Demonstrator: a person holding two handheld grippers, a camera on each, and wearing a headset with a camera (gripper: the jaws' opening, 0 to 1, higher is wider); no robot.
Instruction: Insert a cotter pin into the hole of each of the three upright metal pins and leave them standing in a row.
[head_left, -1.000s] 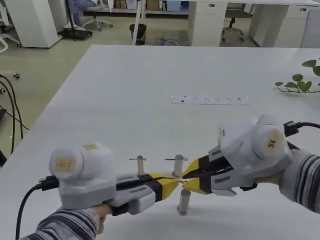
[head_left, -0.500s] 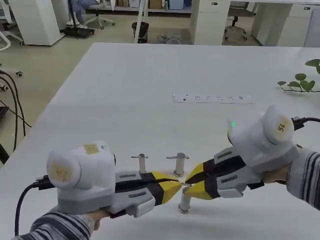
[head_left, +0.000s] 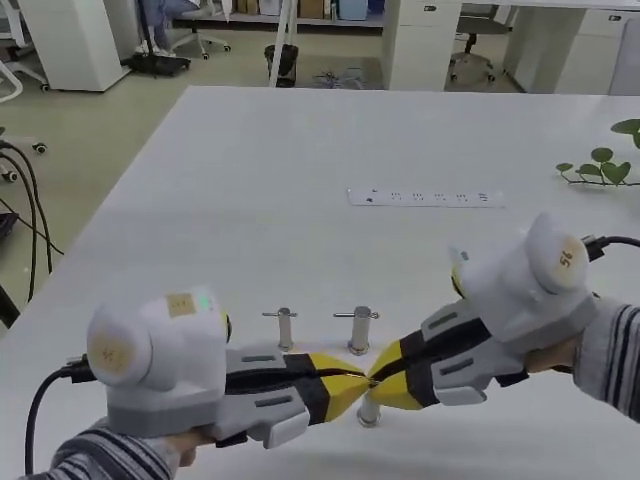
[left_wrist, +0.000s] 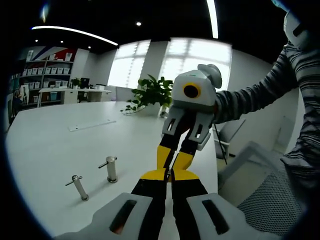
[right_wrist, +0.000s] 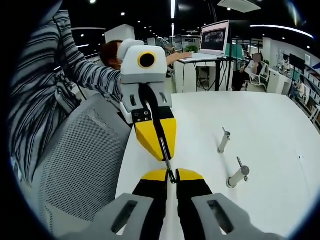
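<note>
Cotter pin (right_wrist: 168, 169), pinched between left gripper (head_left: 355, 378) and right gripper (head_left: 378, 378) tips

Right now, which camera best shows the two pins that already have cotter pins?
The left gripper view: both finished pins stand unobstructed in clear side profile. The head view has them smaller; the right gripper view has them leaning toward its right side.

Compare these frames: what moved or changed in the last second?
The left claw and right claw sank slightly together, tip to tip, over the front pin, hiding more of it. Both stayed shut, a thin cotter pin between their tips. The front pin and two rear pins kept standing.
</note>
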